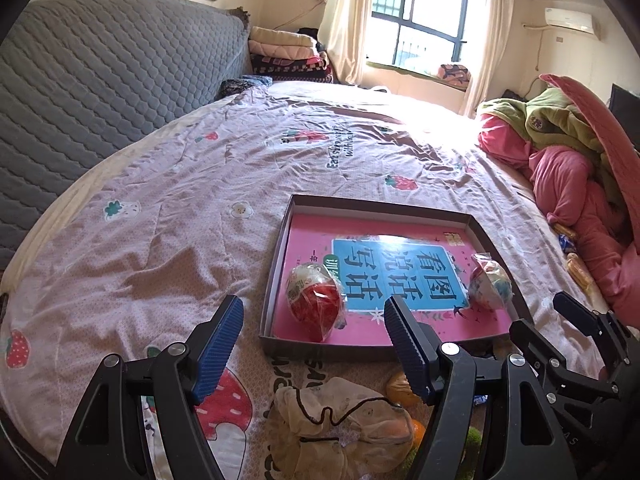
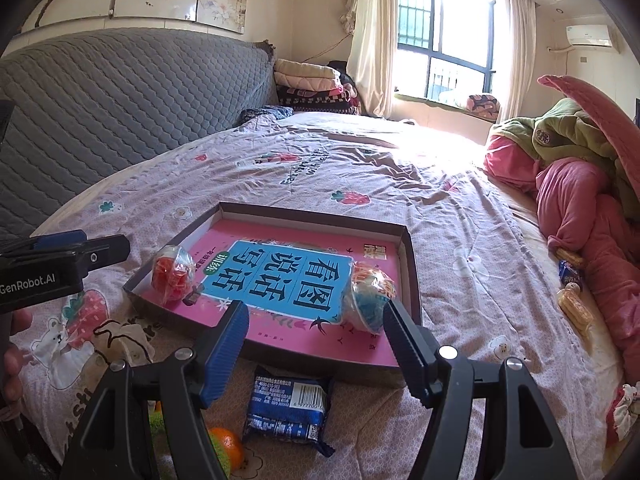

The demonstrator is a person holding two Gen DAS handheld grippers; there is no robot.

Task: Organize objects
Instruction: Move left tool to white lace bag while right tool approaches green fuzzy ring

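Risk — both left gripper [image 1: 314,344] and right gripper [image 2: 316,344] gape empty; wrapped eggs [image 1: 314,300] in tray [image 1: 276,256] could roll if nudged.

pink book [image 1: 400,280], grey quilted headboard [image 1: 100,80]

Left half of the pink printed bedsheet [image 1: 160,200] lies open; the shallow dark cardboard tray [image 1: 280,256] at centre and heaped pink quilt [image 1: 568,184] at right block passage.
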